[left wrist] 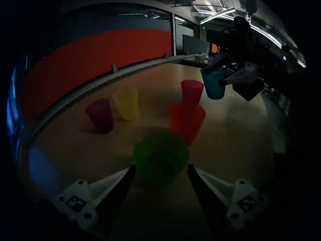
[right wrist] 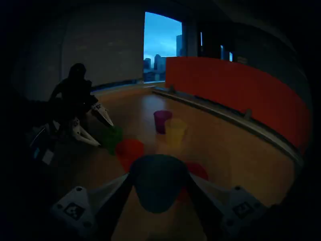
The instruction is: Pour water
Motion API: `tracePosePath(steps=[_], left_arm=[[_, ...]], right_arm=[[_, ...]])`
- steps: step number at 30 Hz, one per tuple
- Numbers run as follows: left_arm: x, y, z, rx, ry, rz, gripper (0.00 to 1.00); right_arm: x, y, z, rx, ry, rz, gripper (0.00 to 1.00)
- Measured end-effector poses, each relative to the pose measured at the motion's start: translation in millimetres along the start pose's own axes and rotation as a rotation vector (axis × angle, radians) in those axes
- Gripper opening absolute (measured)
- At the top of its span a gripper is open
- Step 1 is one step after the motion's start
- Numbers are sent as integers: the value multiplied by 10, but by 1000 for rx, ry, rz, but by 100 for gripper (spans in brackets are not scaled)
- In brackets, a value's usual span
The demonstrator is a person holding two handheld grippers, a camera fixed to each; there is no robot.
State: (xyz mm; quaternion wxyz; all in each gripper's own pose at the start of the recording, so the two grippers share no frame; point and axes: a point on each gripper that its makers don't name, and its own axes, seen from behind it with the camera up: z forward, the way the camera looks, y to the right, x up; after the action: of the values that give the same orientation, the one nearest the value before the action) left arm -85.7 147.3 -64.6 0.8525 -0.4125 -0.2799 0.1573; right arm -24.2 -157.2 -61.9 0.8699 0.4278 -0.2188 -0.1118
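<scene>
I judge this to be the carry before the pour. The right gripper (right wrist: 158, 176) has its fingers closed on both sides of the blue cup (right wrist: 158, 188) and holds it lifted off the surface (left wrist: 240, 132). In the left gripper view that cup hangs at about 1 o'clock, close to upright, above and just beside the pink cup (left wrist: 191, 90). Nothing is running from its lip.

The left gripper (left wrist: 160, 168) has its fingers narrowed around the green cup (left wrist: 160, 156), one tip against each side, so I read it as gripped. The cup sits low at 6 o'clock in that view, and I cannot tell whether its base rests on the surface.

Just beyond the green cup, toward 12 to 1 o'clock, stands the orange cup (left wrist: 186, 120), with the pink one behind it. Out at 10 to 11 o'clock the purple cup (left wrist: 100, 115) and the yellow cup (left wrist: 126, 103) stand side by side, well apart from the others. All four are upright.

The light is too dim for me to see water in any cup. The green one's inside is just shadow, and the blue one faces away from me.

For the next move I would pick the receiving cup. Either I steady the green one under the blue, or I stop over the pink or orange one. Then I line the blue rim over the opening and tip slowly. The cups look light, so a nudge from the fingers could topple one.
</scene>
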Motion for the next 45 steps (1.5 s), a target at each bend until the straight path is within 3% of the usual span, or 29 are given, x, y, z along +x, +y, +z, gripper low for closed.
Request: tracePosePath(steps=[17,35,45], left_arm=[[-7,-69,-149,26,2,8,91],[-18,-112,-328,53,17,9,92],[-10,-109,-349,50,28,2,93]], right_arm=[[-201,-208,222,60,-58,-21,96],[-374,-275,446,91,-118,-41,96],[-475,-298,487,96,-139,-47,97]])
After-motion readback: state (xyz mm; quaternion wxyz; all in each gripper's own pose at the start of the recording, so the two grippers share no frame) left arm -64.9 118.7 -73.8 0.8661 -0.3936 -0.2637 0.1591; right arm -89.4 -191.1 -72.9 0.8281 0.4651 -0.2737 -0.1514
